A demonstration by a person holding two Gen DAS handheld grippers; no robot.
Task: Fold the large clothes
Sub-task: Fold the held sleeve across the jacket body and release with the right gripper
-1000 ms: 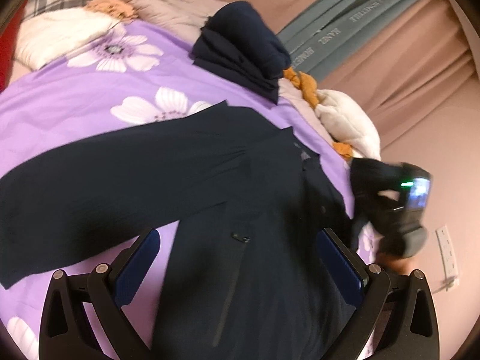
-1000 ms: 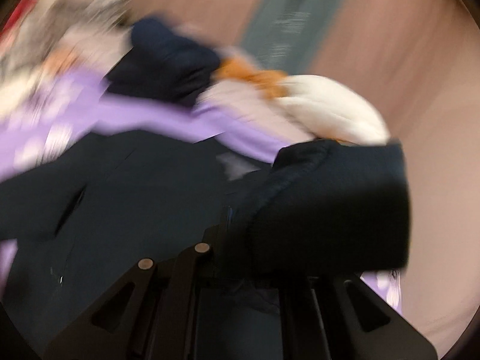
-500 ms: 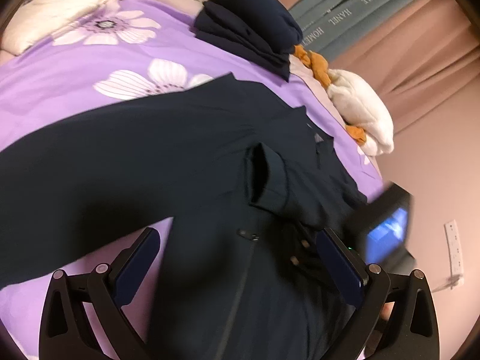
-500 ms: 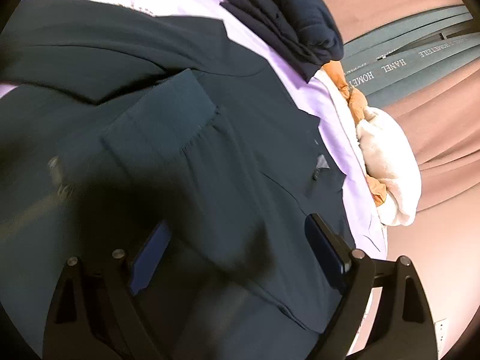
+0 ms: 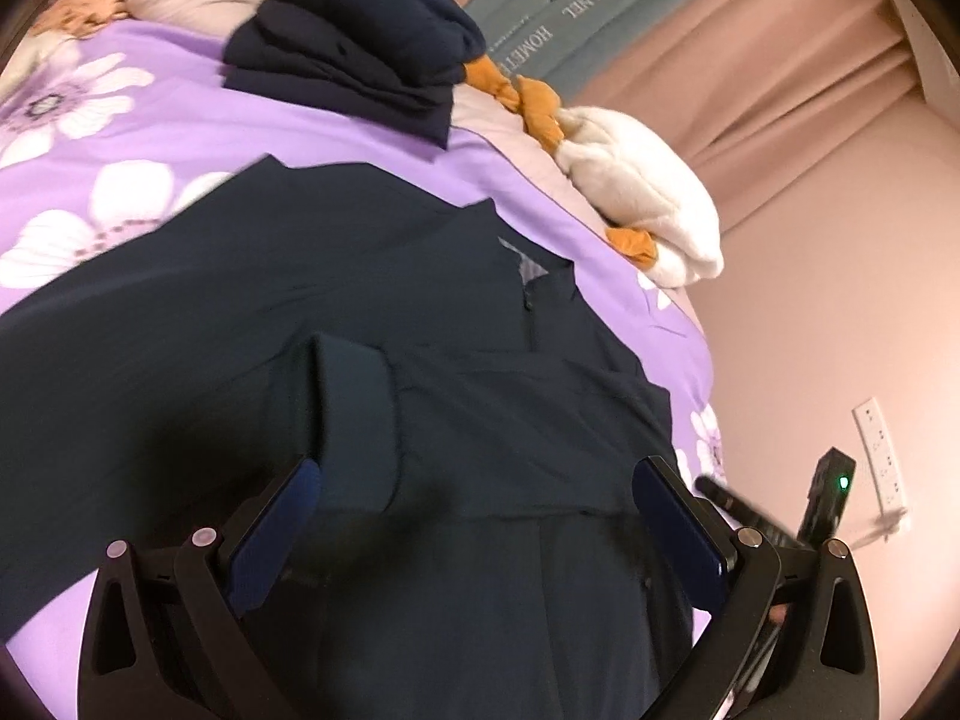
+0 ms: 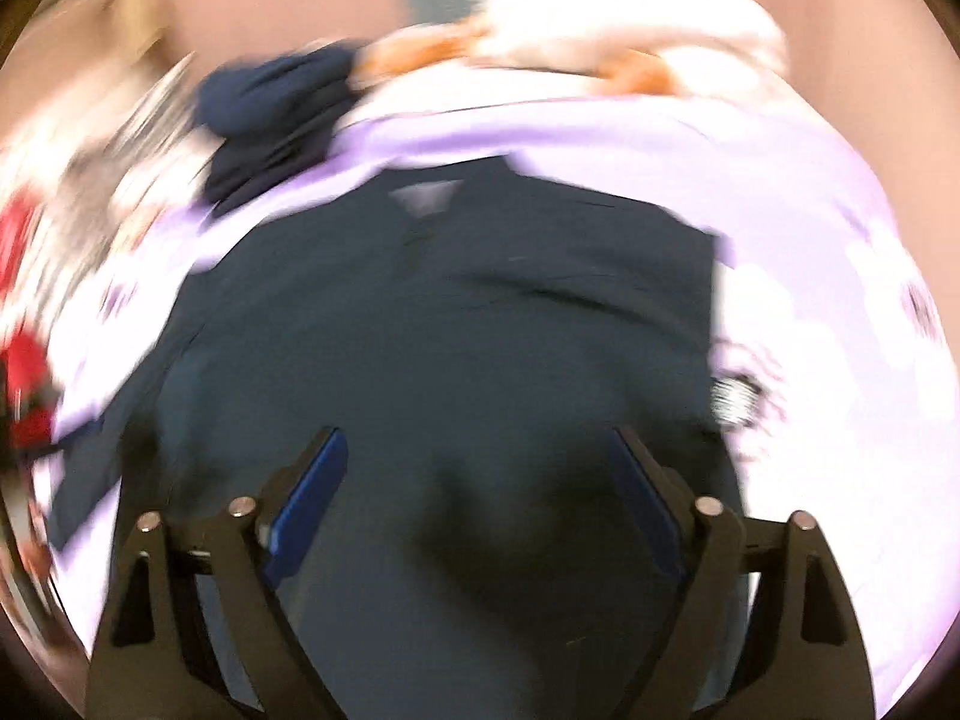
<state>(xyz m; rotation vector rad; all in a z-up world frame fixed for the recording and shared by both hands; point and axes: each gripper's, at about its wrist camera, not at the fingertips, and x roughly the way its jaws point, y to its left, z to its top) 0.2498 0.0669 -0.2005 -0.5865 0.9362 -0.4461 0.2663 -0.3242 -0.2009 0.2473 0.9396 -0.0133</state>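
A large dark navy shirt lies spread on the purple flowered bedsheet. Its right sleeve is folded across the body, with the cuff lying near the middle. My left gripper is open and empty, just above the shirt near the cuff. My right gripper is open and empty over the shirt's body; the right wrist view is blurred by motion. The right gripper's body also shows in the left wrist view, at the right edge.
A stack of folded dark navy clothes sits at the far side of the bed. A white and orange plush bundle lies at the bed's right edge. Pink curtains and a wall socket are beyond.
The right gripper let go of the sleeve cuff, which now lies folded across the shirt. It opened and drew back to the right. The left gripper moved closer over the shirt.
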